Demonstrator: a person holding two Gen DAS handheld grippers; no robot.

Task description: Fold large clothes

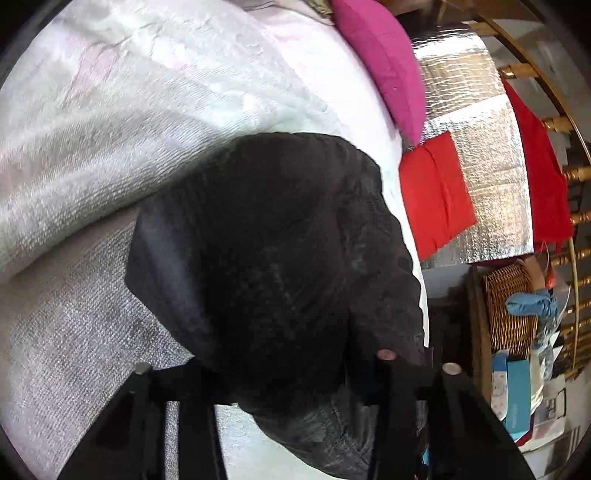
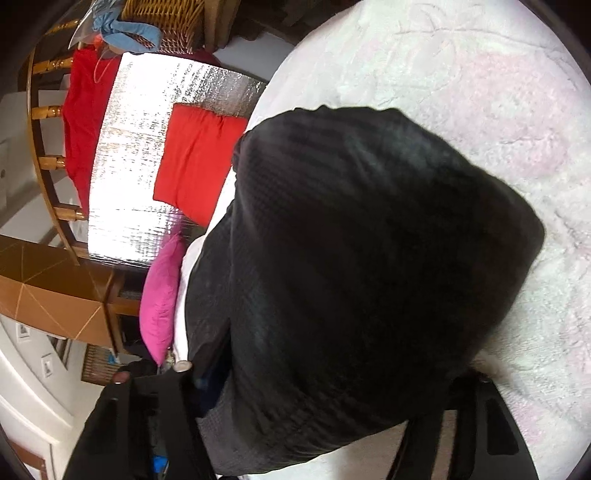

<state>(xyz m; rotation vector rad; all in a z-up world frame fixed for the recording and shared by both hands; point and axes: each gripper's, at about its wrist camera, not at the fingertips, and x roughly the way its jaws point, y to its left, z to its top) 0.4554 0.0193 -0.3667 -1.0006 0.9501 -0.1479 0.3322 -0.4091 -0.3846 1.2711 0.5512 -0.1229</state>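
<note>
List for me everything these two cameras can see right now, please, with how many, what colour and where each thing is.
black garment: one, black, bunched up over the pale blanket, between both grippers' fingers
blanket: one, white with faint pink, covering the bed
silver mat: one, shiny foil, beside the bed
folded red cloth: one, red, lying on the mat
red garment: one, red, by the wooden railing at the mat's far edge
pink cushion: one, magenta, at the bed's edge by the mat
wicker basket: one, brown, beyond the mat
blue cloth: one, blue, at the basket
wooden railing: one, brown spindles
left gripper: one, black, fabric between its fingers
right gripper: one, black, fabric between its fingers
</note>
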